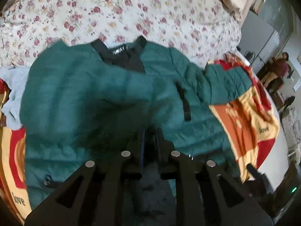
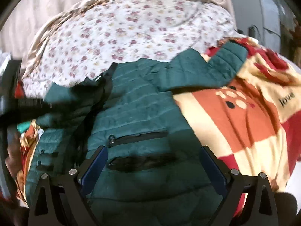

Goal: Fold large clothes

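A teal quilted puffer jacket (image 1: 84,98) with a black collar lies on the bed, front up. Its right sleeve (image 1: 225,82) stretches out onto a checkered blanket. My left gripper (image 1: 149,131) is shut on a fold of the jacket's left side, which lies folded over the middle. In the right wrist view the jacket (image 2: 139,103) fills the centre, with black pocket zippers showing. My right gripper (image 2: 153,150) is open just above the jacket's lower front, holding nothing. The left gripper (image 2: 37,103) shows at the left, at the jacket's folded side.
A floral bedspread (image 1: 116,9) covers the far part of the bed. A red, orange and cream checkered blanket (image 2: 244,116) lies under the jacket. A grey garment (image 1: 13,94) lies at the left. The bed edge (image 1: 272,150) is at the right.
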{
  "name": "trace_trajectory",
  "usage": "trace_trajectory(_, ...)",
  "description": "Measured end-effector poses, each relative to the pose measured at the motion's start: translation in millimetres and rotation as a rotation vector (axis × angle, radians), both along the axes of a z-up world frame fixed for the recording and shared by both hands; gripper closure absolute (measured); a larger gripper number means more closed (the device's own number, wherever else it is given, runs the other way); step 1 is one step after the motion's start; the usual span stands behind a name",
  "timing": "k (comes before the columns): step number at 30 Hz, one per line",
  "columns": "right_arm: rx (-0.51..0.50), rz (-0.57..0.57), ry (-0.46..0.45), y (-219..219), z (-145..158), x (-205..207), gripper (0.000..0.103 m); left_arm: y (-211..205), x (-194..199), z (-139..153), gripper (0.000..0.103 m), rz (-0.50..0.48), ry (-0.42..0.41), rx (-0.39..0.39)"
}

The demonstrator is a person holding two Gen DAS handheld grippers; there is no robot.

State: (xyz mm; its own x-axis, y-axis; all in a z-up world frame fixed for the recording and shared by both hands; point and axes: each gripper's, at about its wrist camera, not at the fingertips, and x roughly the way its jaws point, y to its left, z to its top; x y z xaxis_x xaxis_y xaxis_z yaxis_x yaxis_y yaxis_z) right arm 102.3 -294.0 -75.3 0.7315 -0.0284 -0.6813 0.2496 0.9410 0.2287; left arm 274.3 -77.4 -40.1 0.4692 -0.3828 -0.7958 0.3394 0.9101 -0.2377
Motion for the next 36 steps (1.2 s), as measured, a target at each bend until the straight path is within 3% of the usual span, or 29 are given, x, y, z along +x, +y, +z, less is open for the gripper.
trace_trajectory(3,-0.019,0.004,-0.008,3.7,7.1,-3.1,0.006,-2.7,-23.0,-1.1,0.080,0.005,-0.060,0.034)
trace_trajectory(5,-0.046,0.017,-0.017,10.7,13.3,-4.1,0.006,1.9,-36.3,-2.7,0.058,0.013,-0.090,0.036)
trace_trajectory(8,-0.096,0.038,-0.023,23.9,22.6,-6.1,0.006,19.0,-58.3,-2.5,0.037,0.053,-0.131,0.036)
trace_trajectory(13,-0.175,0.081,-0.033,45.4,39.6,-3.6,0.006,51.9,-89.2,-2.9,0.035,0.136,-0.210,0.099)
trace_trajectory(15,-0.165,0.099,-0.035,50.4,45.2,0.7,0.006,68.2,-97.4,-5.7,0.035,0.192,-0.254,0.178)
trace_trajectory(18,-0.136,0.119,-0.017,58.3,49.3,14.3,0.006,97.4,-101.1,-14.3,0.035,0.292,-0.273,0.211)
trace_trajectory(27,-0.138,0.195,0.108,89.8,16.2,107.7,0.006,186.4,-90.1,-40.1,0.035,0.522,-0.241,0.128)
trace_trajectory(33,-0.102,0.055,0.191,68.0,-9.3,165.5,0.006,206.0,-85.1,-58.5,0.035,0.527,-0.215,0.116)
trace_trajectory(36,-0.077,0.045,0.261,56.9,-25.3,190.7,0.009,207.2,-80.7,-66.6,0.035,0.526,-0.182,0.100)
